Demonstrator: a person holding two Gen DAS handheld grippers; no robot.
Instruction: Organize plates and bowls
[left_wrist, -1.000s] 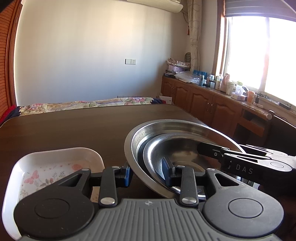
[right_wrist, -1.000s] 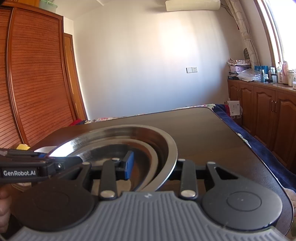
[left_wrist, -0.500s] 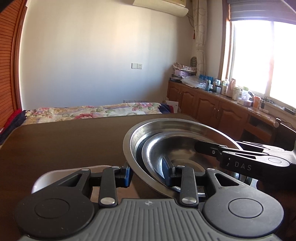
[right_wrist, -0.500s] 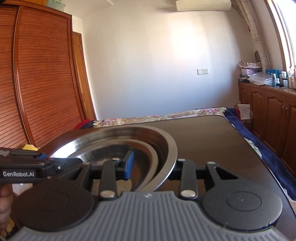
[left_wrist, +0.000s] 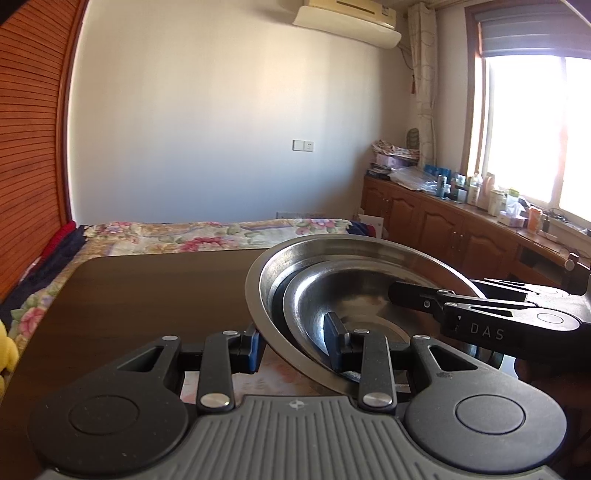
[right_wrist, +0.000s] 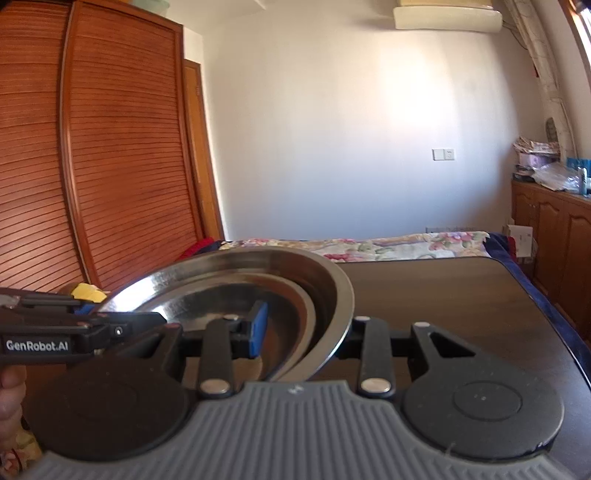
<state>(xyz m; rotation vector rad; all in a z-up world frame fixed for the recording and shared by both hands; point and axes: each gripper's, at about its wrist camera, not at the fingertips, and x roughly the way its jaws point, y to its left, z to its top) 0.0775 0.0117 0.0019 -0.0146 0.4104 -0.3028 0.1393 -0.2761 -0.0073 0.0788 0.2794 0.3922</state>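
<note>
Your left gripper (left_wrist: 295, 345) pinches the near rim of the large steel bowl (left_wrist: 266, 280), one pad outside the wall and one inside. A smaller steel bowl (left_wrist: 354, 295) sits nested within it. Your right gripper (right_wrist: 306, 332) pinches the opposite rim of the same large bowl, its blue pad (right_wrist: 258, 328) inside the wall.

In the left wrist view, the stack occupies the 3 o'clock region, raised above the dark table (left_wrist: 147, 288); the right gripper enters from 3 o'clock. A patterned white dish (left_wrist: 280, 380) lies directly beneath the left gripper at 6 o'clock. A floral bedspread (left_wrist: 207, 232) lies beyond the table at 12 o'clock.
</note>
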